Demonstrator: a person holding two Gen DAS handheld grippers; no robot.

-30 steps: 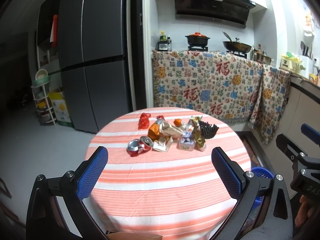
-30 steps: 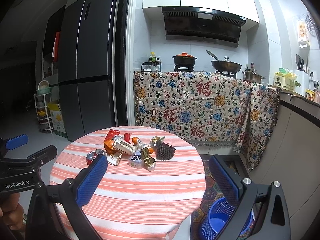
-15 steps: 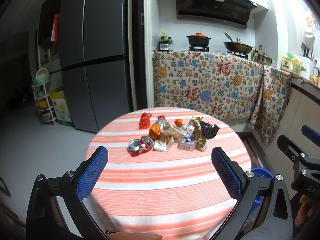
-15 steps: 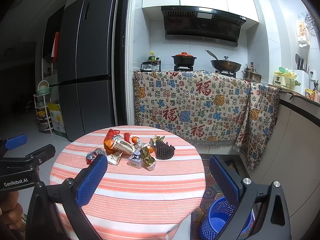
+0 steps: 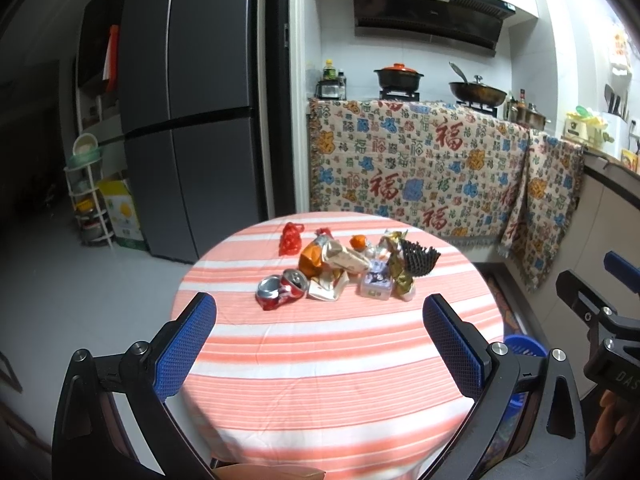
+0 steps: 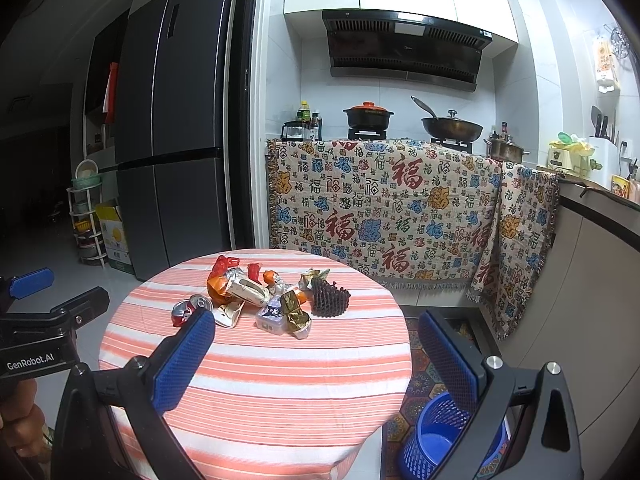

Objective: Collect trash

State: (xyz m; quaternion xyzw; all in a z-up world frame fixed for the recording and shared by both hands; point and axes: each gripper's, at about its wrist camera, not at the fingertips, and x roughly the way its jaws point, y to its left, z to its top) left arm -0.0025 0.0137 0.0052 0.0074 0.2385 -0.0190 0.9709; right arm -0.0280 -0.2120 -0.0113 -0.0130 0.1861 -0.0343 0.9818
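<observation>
A heap of trash lies on the far half of a round table with an orange-striped cloth [image 5: 328, 364]. It holds a crushed red can [image 5: 280, 291], an orange snack bag [image 5: 320, 258], a red wrapper [image 5: 291, 237], a small clear box [image 5: 375, 285], a gold wrapper [image 5: 400, 276] and a black ridged paper cup [image 5: 418, 258]. The same can [image 6: 188, 309] and black cup [image 6: 329, 300] show in the right wrist view. My left gripper [image 5: 320, 344] is open above the near table half, empty. My right gripper [image 6: 316, 354] is open too, short of the heap.
A blue mesh bin [image 6: 438, 436] stands on a patterned mat right of the table. A dark fridge [image 5: 192, 112] and a shelf rack [image 5: 90, 196] are at the left. A counter draped in patterned cloth [image 6: 384, 208] carries pots behind the table.
Both views have shifted very slightly; the trash and the open grippers stand as before.
</observation>
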